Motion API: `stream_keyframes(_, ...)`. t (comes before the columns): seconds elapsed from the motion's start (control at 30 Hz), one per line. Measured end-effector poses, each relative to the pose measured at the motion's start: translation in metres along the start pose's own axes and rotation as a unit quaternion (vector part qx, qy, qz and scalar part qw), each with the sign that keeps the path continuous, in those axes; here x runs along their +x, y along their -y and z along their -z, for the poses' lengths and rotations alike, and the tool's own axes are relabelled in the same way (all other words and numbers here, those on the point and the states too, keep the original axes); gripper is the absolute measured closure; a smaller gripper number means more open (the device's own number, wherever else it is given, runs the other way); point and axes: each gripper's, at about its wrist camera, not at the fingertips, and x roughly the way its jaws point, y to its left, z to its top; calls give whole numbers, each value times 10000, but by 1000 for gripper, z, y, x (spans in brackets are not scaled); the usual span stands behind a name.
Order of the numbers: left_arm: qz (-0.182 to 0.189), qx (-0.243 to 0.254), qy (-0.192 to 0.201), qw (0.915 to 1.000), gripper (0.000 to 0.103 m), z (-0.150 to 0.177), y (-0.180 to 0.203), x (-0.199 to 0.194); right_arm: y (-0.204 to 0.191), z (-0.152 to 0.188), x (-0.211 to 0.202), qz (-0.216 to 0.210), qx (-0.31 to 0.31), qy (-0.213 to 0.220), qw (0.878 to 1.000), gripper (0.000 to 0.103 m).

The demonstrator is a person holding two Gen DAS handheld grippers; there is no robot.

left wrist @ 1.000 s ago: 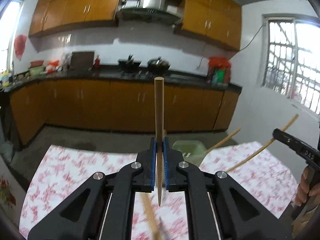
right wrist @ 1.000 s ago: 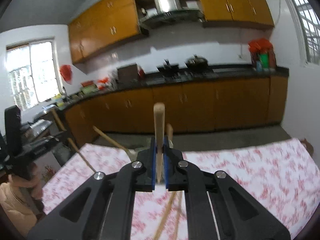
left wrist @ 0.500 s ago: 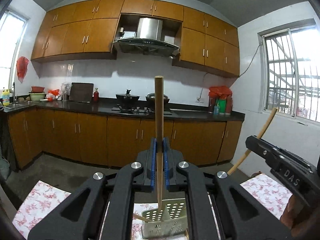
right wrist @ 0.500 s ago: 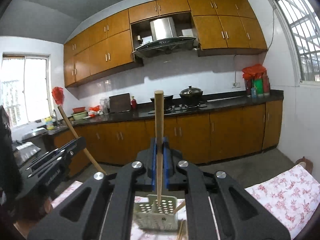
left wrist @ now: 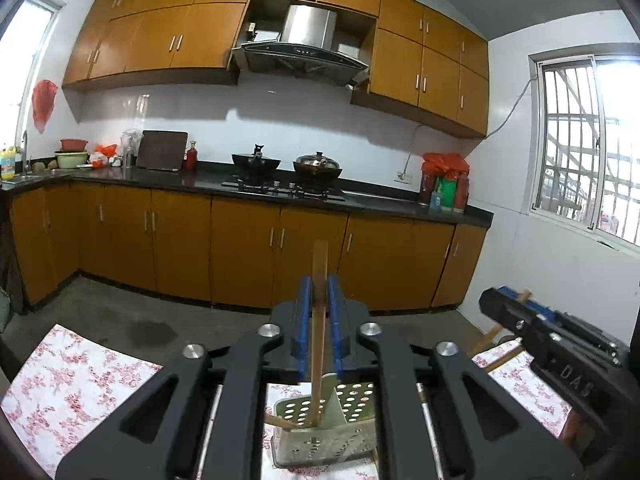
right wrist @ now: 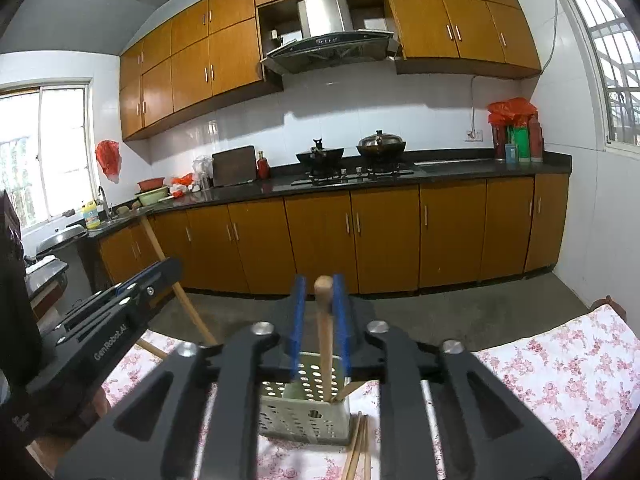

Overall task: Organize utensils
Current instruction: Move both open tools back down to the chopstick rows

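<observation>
Left chopstick: a plain, pale wooden stick with a squared top end; it is seen standing nearly upright between the blue pads of the left gripper, its lower end down inside the holder.
Left gripper: its jaws have just been opening; a narrow gap is seen on either side of the stick, so the pads are parted and not pressed on it.
Utensil holder: a pale green-grey rectangular box with walls pierced by rows of round holes and an inner divider; it is set on the counter, just below both grippers.
Slanted stick: another wooden chopstick is seen lying at an angle inside the holder's left compartment.
Counter: it is covered by a white cloth printed with red flowers.
Right chopstick: the same light wood, with a rounded, thicker top; it is seen upright between the blue pads of the right gripper, its tip inside the holder.
Right gripper: its jaws have just been opening too; space is seen on both sides of the stick, so it is not clamped.
Loose chopsticks: a few are laid on the cloth against the holder's right front corner.
</observation>
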Motion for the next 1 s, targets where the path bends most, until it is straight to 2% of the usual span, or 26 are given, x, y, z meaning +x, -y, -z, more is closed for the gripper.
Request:
stream_keyframes(0.07, -30, 20, 88, 10000, 65, -4, -1, -9, -1, -4, -12, 7, -1, 98, 10000, 78)
stream_keyframes(0.2, -19, -19, 238, 9997, 62, -17, -7, -31, 4, -14, -48, 103, 58, 370, 9992, 71)
stream_keyframes(0.33, -42, -140, 368, 9992, 56, -25, -16, -61, 20, -10, -93, 241, 226, 476, 9983, 69)
stream_keyframes(0.4, -99, -217, 372, 9990, 54, -23, -25, -79, 27, 1, -104, 327, 272, 387, 9983, 69)
stream_keyframes(0.5, -346, -297, 184, 9988, 53, -1, -42, -101, 41, 40, -103, 502, 312, -170, 9981, 69)
stream_keyframes(0.57, -593, -289, -133, 9977, 53, 23, -53, -101, 51, 80, -83, 462, 380, -922, 9939, 69)
stream_keyframes(0.63, -784, -239, -546, 9951, 53, 51, -62, -94, 55, 129, -57, 381, 452, -1771, 9824, 72)
stream_keyframes(0.7, -880, -210, -1177, 9889, 56, 83, -72, -79, 53, 166, -36, 349, 417, -2340, 9707, 77)
stream_keyframes(0.8, -738, -363, -2013, 9761, 64, 125, -81, -57, 47, 205, -14, 306, 424, -2838, 9575, 79)
stream_keyframes(0.9, -563, -378, -2520, 9654, 67, 152, -81, -40, 47, 218, -1, 386, 364, -3014, 9520, 79)
stream_keyframes(0.97, -444, -409, -2689, 9613, 68, 161, -76, -33, 44, 224, 3, 471, 263, -3016, 9519, 80)
stream_keyframes(1.0, -394, -426, -2747, 9598, 69, 165, -75, -31, 45, 226, 3, 575, 164, -3000, 9521, 89)
